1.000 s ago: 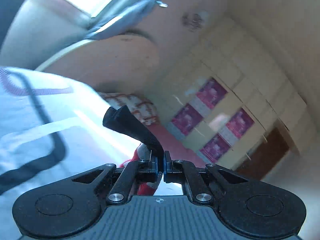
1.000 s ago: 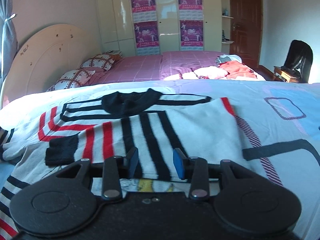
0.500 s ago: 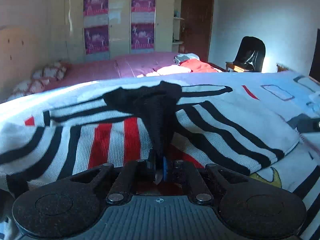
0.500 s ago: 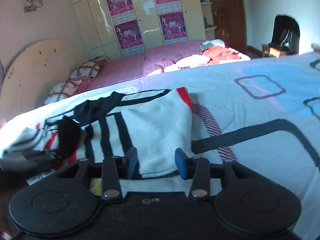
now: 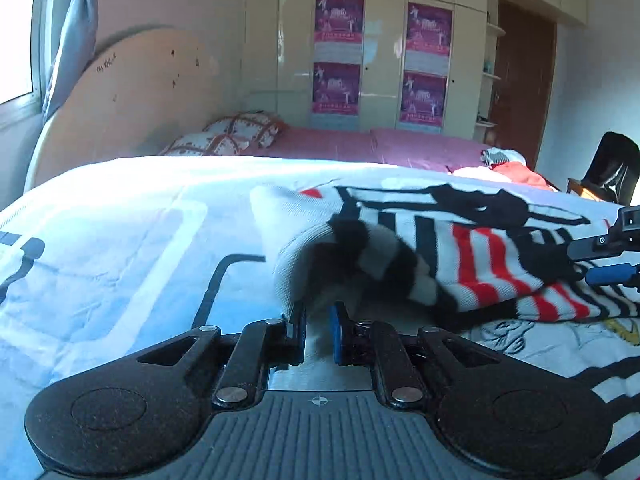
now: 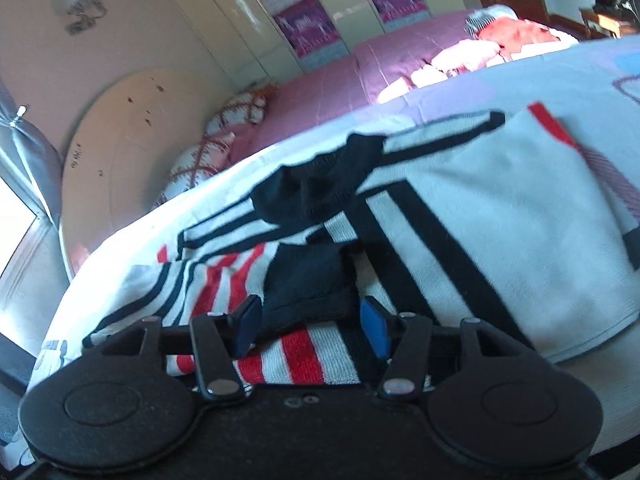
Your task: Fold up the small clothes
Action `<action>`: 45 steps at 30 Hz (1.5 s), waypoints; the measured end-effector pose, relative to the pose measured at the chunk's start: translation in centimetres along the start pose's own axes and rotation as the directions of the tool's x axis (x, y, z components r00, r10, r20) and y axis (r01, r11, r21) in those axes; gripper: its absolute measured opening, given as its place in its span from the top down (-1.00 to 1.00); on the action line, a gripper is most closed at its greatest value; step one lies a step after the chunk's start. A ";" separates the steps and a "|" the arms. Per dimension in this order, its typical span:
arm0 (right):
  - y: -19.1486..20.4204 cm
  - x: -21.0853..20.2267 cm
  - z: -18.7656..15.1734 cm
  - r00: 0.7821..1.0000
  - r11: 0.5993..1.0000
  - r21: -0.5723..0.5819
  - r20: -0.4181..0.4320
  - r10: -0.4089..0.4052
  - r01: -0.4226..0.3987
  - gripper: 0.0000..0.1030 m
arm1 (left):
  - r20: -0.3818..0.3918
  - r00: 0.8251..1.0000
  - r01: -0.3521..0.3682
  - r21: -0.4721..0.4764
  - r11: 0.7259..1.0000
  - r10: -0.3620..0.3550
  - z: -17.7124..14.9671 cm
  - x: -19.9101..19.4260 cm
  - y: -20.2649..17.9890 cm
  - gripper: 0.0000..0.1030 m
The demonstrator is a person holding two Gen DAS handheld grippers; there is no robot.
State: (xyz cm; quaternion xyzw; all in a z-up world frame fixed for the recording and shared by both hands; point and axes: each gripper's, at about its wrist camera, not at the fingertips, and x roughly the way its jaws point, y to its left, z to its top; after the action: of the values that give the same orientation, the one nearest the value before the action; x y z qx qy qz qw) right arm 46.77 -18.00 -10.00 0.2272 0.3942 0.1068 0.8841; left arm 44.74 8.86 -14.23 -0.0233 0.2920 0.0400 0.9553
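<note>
Left tool [image 5: 317, 330] stands slightly spread by the white, black-and-red striped knit sweater [image 5: 472, 264]; right tool [image 6: 308, 326] spread around its black cuff [image 6: 308, 284].

White sweater [image 6: 500, 216], black and red stripes

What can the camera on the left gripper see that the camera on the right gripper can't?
Only the left wrist view shows the blue curtain by the window, the black chair, and the other gripper's fingers poking in from the right.

Only the right wrist view shows the wall lamp and the sweater's black cuff lying between the open fingers of the right gripper.

Both show the striped sweater on the bed cover, the patterned pillows, the purple posters and the round headboard.
</note>
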 end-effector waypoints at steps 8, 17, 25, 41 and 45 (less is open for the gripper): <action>-2.0 1.6 -0.8 0.996 0.981 0.171 0.010 0.089 -0.089 0.14 | 0.047 0.999 0.006 -0.022 1.000 -0.005 0.4 1.0 0.3 0.29; -3.0 1.2 -1.3 0.993 0.957 0.262 0.037 0.115 -0.121 0.14 | 0.046 0.999 -0.002 -0.035 0.999 0.004 -0.2 0.1 1.1 0.29; -3.3 2.2 -1.9 0.978 0.917 0.338 0.062 0.202 -0.211 0.07 | 0.025 1.000 -0.015 -0.101 0.995 0.018 -0.5 0.9 3.0 0.25; 0.5 -3.2 1.3 0.977 0.992 -0.116 0.212 -0.032 0.058 0.88 | -0.034 0.999 0.023 -0.142 0.990 -0.028 -0.9 4.9 3.0 0.20; -1.6 -1.1 -0.5 0.988 0.994 -0.079 0.145 -0.062 0.074 0.88 | -0.042 0.999 0.026 -0.144 0.989 -0.033 -1.0 5.2 2.8 0.21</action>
State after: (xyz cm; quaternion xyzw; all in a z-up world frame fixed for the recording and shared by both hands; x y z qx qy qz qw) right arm 45.63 -19.68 -10.35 0.1831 0.3328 0.0767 0.9219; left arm 48.28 11.91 -18.00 -0.0970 0.3093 0.0463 0.9449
